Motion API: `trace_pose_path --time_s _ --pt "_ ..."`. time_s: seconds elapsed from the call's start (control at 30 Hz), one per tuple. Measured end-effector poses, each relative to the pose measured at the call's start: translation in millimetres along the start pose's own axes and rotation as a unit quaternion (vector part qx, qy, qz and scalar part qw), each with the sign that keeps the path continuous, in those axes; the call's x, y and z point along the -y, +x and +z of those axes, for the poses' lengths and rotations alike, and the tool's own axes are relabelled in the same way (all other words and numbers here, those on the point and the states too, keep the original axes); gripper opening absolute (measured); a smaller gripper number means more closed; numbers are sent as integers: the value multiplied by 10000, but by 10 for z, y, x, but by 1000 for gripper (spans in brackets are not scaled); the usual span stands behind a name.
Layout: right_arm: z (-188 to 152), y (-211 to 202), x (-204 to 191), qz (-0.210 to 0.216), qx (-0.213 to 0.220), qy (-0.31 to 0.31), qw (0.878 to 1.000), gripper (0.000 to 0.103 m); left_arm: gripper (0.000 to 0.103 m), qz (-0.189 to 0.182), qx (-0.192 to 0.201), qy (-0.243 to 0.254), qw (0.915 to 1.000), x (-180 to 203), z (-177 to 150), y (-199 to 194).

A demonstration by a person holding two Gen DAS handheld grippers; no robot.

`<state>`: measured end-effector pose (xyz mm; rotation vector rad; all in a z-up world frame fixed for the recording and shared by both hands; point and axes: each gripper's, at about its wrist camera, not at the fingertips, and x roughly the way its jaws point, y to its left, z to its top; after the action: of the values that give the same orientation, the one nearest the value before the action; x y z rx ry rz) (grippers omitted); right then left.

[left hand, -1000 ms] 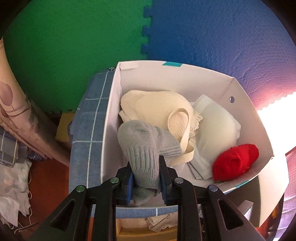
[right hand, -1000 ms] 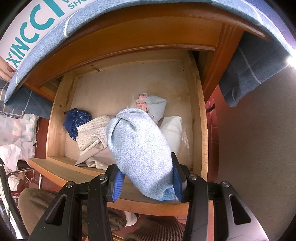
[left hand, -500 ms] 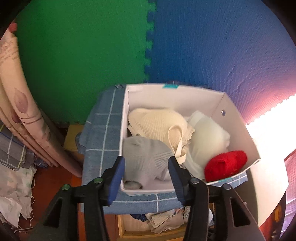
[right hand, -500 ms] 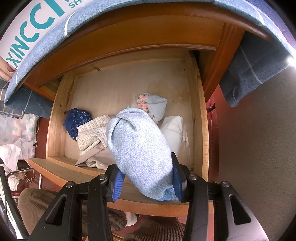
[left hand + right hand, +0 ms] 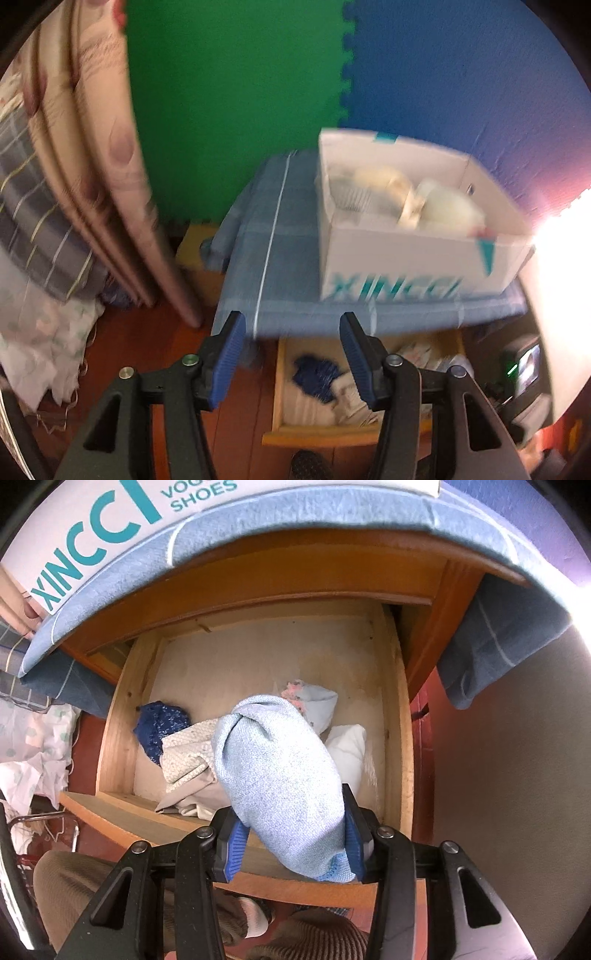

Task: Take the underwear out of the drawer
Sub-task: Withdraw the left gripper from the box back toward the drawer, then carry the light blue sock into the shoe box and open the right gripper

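Observation:
My right gripper is shut on a light blue rolled piece of underwear, held above the front edge of the open wooden drawer. Inside lie a dark blue piece, a beige patterned piece, a white piece and a pale blue floral piece. My left gripper is open and empty, in front of the cabinet, above the drawer. The white shoe box on the cabinet top holds grey, cream and white garments.
A blue checked cloth covers the cabinet top under the box. A curtain hangs at the left with bedding below it. Green and blue foam mats line the wall. The person's knees are below the drawer front.
My left gripper opened and let the grey garment go into the shoe box, then drew back and down away from the box. My right gripper has barely moved with the light blue piece.

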<state>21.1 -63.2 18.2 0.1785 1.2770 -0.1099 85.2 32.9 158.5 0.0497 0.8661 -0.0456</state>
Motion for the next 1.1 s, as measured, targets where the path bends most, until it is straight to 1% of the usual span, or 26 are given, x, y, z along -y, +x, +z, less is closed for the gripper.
trace_pose_path --time_s 0.13,0.2,0.3,0.4,0.6,0.77,0.87,0.93,1.0,1.1 --pt "5 -75 4 5 141 -5 9999 42 54 254 -319 -7 9992 -12 -466 285" --pt "14 -148 -8 32 231 -31 9997 42 54 335 -404 -29 9986 5 -654 392" --pt "29 -309 -58 73 351 -177 9992 42 54 315 -557 -20 9979 33 -881 564" --pt "63 -524 -93 213 439 -272 9984 42 54 316 -694 -8 9971 68 -1057 721" --pt "119 -1033 -127 374 630 -493 9961 42 54 426 -745 -126 9962 50 -1239 859" --pt "210 -1529 -122 445 932 -644 9926 42 54 408 -747 -459 9953 -47 -1258 872" --pt "344 -1867 -138 457 1205 -699 9892 42 54 358 -774 -556 9948 -80 -1279 889" --pt "466 -2074 -164 540 1390 -698 9864 42 54 386 -780 -579 9945 -85 -1290 894" --pt "636 -2291 -227 459 1646 -778 9822 42 54 413 -729 -573 9948 -80 -1295 876" --pt "915 -2432 -311 378 1850 -804 9787 42 54 466 -713 -514 9950 -54 -1300 876"
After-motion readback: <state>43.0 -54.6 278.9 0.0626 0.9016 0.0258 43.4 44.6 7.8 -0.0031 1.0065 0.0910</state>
